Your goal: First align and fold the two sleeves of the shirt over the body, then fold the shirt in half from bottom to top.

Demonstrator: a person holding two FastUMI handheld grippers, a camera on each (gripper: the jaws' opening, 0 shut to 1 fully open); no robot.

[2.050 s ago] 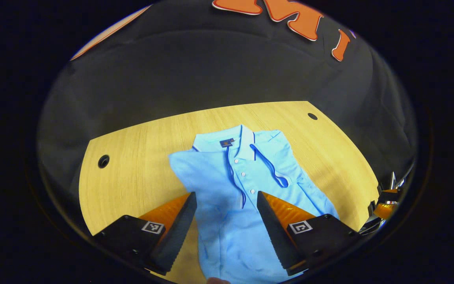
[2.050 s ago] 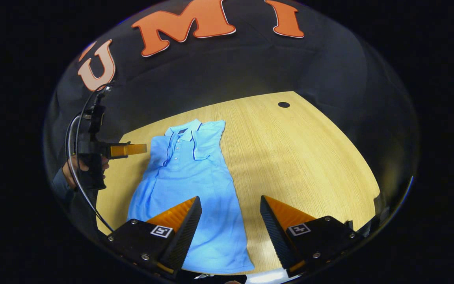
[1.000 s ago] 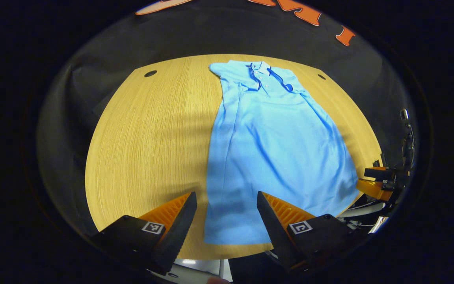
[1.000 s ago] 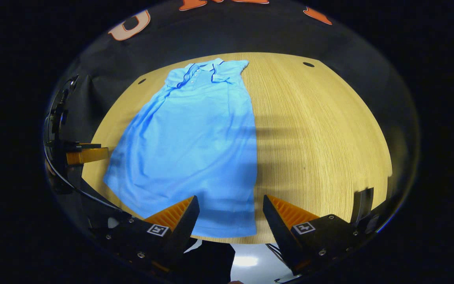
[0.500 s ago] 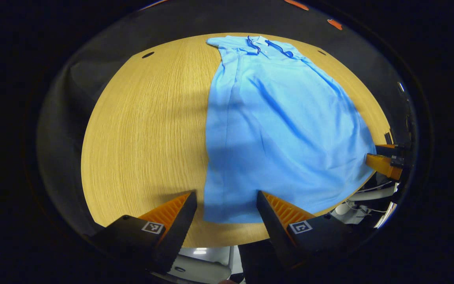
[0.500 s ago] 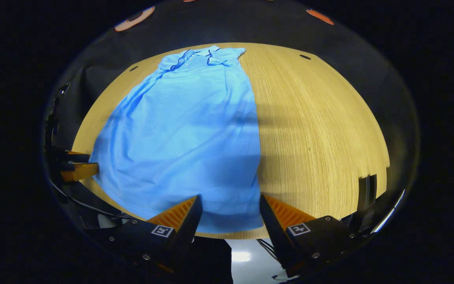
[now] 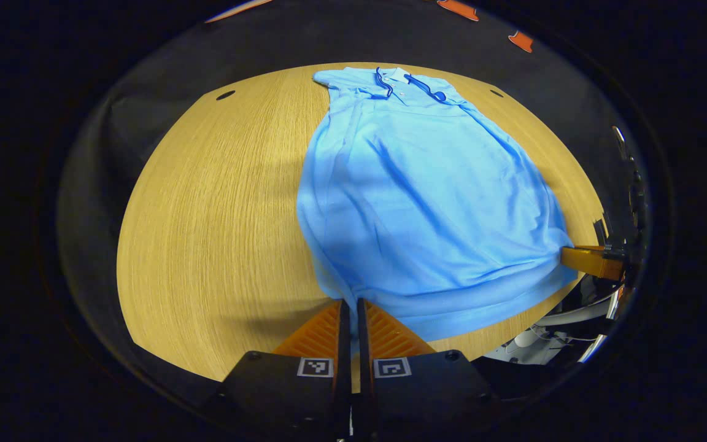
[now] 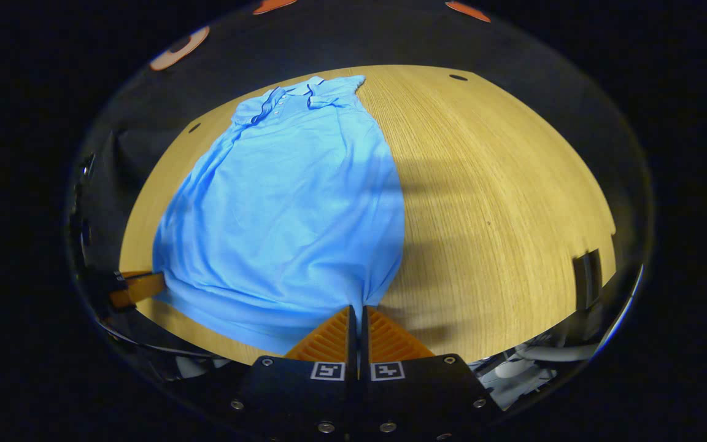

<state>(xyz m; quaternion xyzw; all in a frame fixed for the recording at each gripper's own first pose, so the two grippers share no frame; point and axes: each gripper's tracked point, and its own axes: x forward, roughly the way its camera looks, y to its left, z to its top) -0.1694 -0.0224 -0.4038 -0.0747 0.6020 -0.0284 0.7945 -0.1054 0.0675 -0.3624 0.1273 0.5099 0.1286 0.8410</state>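
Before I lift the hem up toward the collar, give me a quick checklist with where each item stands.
1. Sleeves folded over the body: ok, both lie on the shirt near the collar.
2. Left gripper on the hem corner: ok, jaws closed with fabric between them.
3. Right gripper on the other hem corner: ok, jaws closed with fabric between them.
4. How much fabric each grip holds: cannot tell, the pinch is hidden between the jaws.
5. Body lying smooth: not ok, creases run up from both held corners.
6. Table bare beside the shirt: ok.
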